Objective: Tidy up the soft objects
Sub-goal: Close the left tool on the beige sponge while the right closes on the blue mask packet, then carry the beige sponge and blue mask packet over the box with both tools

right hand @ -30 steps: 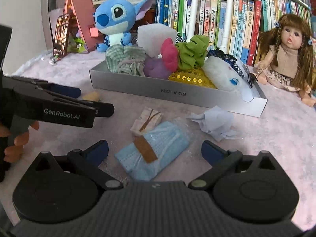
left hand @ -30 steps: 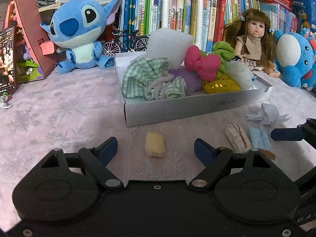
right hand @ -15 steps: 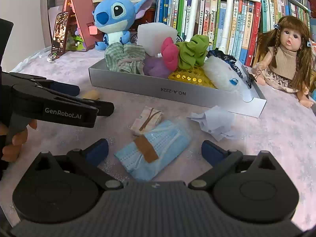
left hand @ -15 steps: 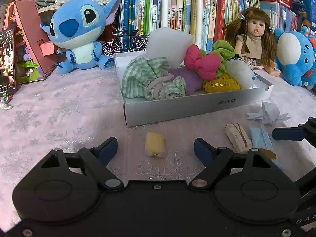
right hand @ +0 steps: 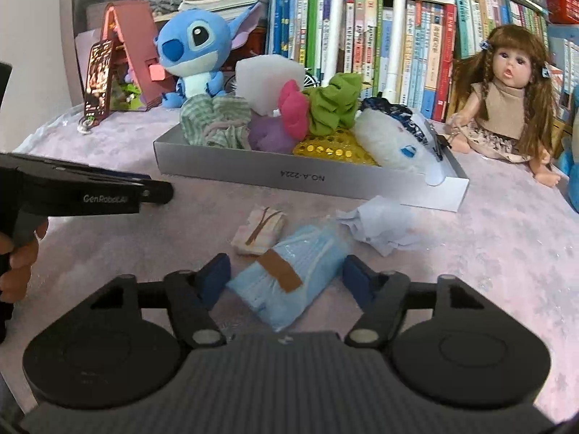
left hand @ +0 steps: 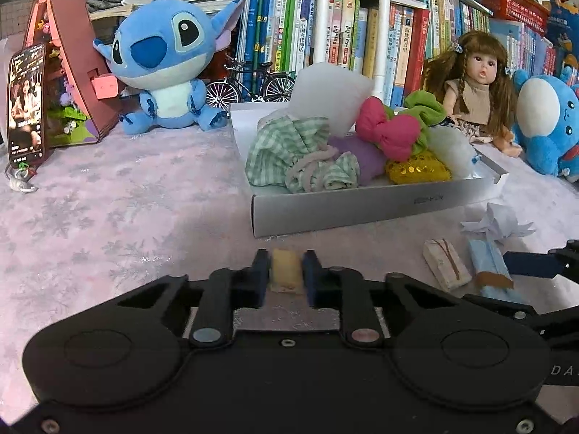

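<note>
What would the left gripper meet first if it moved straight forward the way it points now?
Probably the front wall of the grey box. The left gripper, shut on the yellow sponge, points at it across bare tablecloth.

hand-held gripper | black body | blue pads | silver screws

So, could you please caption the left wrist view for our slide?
Left gripper shut on a yellow sponge before the grey box of soft things.

Both cams low over pink tablecloth, facing bookshelf along back edge. Left wrist view sits close behind grey tray left corner; right wrist view further right. Shared: tray, Stitch plush, doll.
</note>
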Demonstrator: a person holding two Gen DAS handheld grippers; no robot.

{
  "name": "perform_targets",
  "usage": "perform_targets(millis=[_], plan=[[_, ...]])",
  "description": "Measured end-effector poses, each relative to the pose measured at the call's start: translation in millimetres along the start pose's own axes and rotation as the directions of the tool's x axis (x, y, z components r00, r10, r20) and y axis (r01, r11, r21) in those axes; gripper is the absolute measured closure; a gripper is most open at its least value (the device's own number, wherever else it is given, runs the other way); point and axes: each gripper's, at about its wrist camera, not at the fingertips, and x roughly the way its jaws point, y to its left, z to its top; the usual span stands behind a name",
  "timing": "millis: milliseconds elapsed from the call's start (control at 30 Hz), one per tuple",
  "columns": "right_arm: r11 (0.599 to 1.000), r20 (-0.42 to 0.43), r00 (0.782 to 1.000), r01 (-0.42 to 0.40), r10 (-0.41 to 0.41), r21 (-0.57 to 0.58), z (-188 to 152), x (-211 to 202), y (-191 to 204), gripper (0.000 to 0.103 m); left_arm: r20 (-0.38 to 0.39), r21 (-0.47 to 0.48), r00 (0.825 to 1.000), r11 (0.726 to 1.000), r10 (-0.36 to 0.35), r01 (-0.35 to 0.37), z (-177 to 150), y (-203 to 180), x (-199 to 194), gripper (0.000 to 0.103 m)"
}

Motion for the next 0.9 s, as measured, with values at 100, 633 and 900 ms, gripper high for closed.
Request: perform_targets(millis=[100, 633, 900], plan=[[1.0, 0.006, 1.0, -0.019, 0.019, 0.022, 1, -4, -3, 0.034, 0.002, -0.004, 1.0, 1.0, 0.009, -0.009, 0, -2, -2, 0.085], [0.998, 0.052, 0.999, -0.007, 0.004, 0.058, 5, -14, -9, 0.034, 0.039, 0.001, 0.999, 1.0, -0.011, 0.011, -2, -7, -22, 0.085], [0.998, 0.071, 0.997, -0.012, 0.008, 0.058, 5, -17, -8, 0.034, 0.063, 0.012, 0.998, 1.0, -0.022, 0.021, -2, -10, -30, 0.085]])
